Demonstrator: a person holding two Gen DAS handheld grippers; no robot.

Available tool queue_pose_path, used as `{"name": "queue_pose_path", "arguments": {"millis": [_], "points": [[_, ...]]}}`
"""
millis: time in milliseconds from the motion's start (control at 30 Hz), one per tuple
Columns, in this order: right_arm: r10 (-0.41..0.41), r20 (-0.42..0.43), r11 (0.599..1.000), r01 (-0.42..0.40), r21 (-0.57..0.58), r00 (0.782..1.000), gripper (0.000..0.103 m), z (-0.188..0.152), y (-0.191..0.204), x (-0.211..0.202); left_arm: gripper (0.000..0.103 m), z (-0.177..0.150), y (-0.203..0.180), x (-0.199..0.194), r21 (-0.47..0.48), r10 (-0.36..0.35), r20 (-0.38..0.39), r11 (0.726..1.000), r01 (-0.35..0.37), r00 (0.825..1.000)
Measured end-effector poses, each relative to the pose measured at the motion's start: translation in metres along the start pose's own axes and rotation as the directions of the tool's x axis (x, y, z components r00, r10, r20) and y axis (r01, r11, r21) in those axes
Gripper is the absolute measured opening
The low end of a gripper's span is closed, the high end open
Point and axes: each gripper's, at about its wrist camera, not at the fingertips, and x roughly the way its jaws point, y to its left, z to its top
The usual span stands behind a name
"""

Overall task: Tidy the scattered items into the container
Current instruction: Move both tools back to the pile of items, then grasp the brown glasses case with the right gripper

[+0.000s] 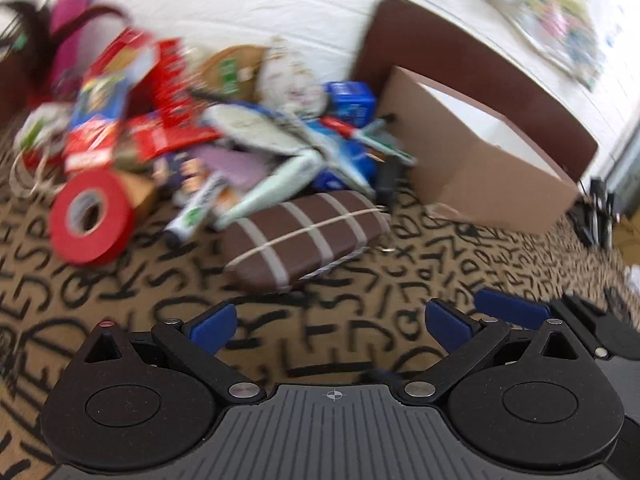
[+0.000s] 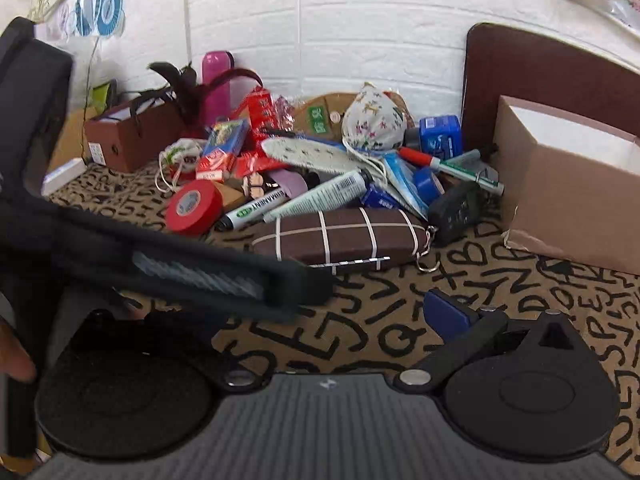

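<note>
The cardboard box stands open ahead-right of the left gripper, whose fingers spread wide and empty. The brown pouch lies ahead of the right gripper, also wide; red tape sits ahead-left.

Beneath me the counter wears a tan cloth scrawled with black letters. A white brick-patterned wall fills the top of the frame. At upper right a dark brown headboard-like panel stands against it. A floral poster hangs at the far upper right, and a blue-and-white picture at upper left.
</note>
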Motion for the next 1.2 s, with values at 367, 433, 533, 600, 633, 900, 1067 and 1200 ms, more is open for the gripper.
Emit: {"name": "queue_pose_path", "arguments": {"millis": [367,433,533,600,633,900,1067,1200], "points": [[0.048,0.019,0.992,-0.050,0.119,0.999,0.102,0.019,-0.051,0.033,0.103,0.016,0.030,0.025,-0.070,-0.017,0.008,0.997,0.017,1.000],[0.039,0.024,0.997,-0.040,0.065,0.999,0.102,0.023,-0.052,0.042,0.103,0.017,0.035,0.033,-0.092,-0.029,-0.010,0.995,0.028,1.000],[0.060,0.011,0.998,-0.060,0.004,0.998,0.102,0.028,-0.058,0.059,0.103,0.020,0.038,0.042,-0.095,-0.031,-0.023,0.995,0.029,0.999],[0.095,-0.001,0.995,-0.095,-0.042,0.996,0.102,0.030,-0.061,0.070,0.103,0.022,0.039,0.047,-0.087,-0.027,-0.021,0.996,0.025,0.999],[0.104,-0.007,0.992,-0.104,-0.066,0.995,0.102,0.032,-0.063,0.075,0.103,0.023,0.040,0.049,-0.086,-0.028,-0.020,0.996,0.026,0.999],[0.241,-0.051,0.962,-0.246,-0.119,0.969,0.102,0.036,-0.074,0.101,0.103,0.031,0.042,0.061,-0.090,-0.048,-0.012,0.995,0.046,0.999],[0.272,-0.073,0.926,-0.282,-0.252,0.960,0.103,0.033,-0.060,0.107,0.103,0.027,0.034,0.061,-0.009,-0.051,-0.033,0.999,0.051,0.998],[0.290,-0.087,0.912,-0.303,-0.277,0.953,0.103,0.035,-0.047,0.101,0.100,0.026,0.035,0.059,-0.030,-0.069,-0.038,0.997,0.068,0.997]]}}
